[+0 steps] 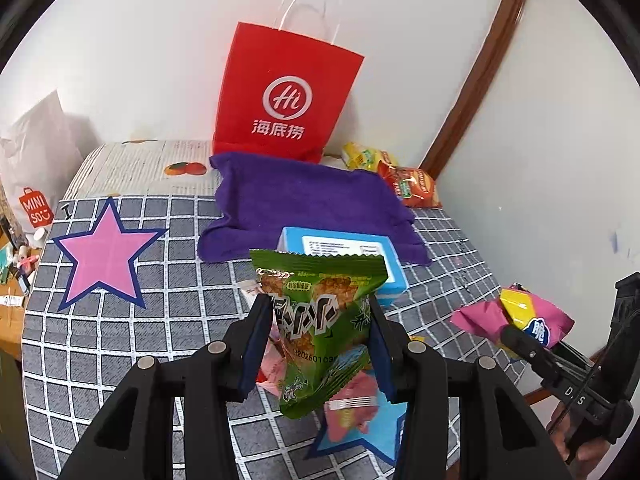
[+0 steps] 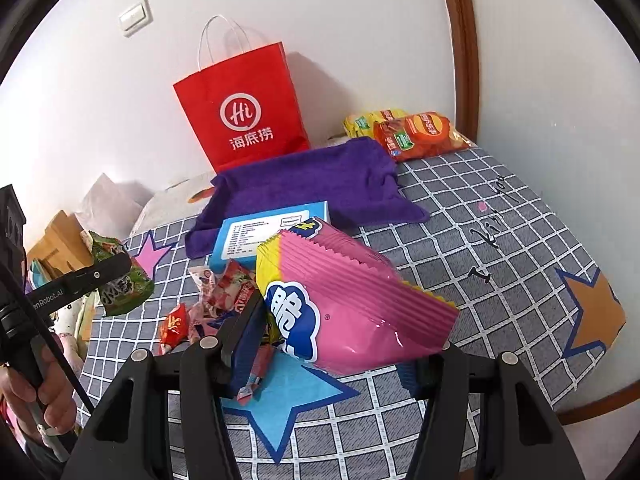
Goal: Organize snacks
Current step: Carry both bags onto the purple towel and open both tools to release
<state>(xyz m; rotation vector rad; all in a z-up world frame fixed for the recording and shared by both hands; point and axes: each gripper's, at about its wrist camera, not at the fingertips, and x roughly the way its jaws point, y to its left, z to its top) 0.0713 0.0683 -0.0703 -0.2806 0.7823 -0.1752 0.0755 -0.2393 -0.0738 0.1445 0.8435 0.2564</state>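
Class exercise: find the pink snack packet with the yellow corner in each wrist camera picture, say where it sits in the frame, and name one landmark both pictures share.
Left wrist view: the pink snack packet is at the right edge, below mid-height, clamped in the right tool.
Right wrist view: the pink snack packet fills the lower centre, held off the table.
Shared landmark: the red paper bag standing against the wall behind the purple cloth.

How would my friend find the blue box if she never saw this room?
Find the red paper bag standing against the wall, with a purple towel spread before it. The blue box lies flat on the towel's near edge. It's the only hard-cornered thing there; everything nearby is crinkly packets.
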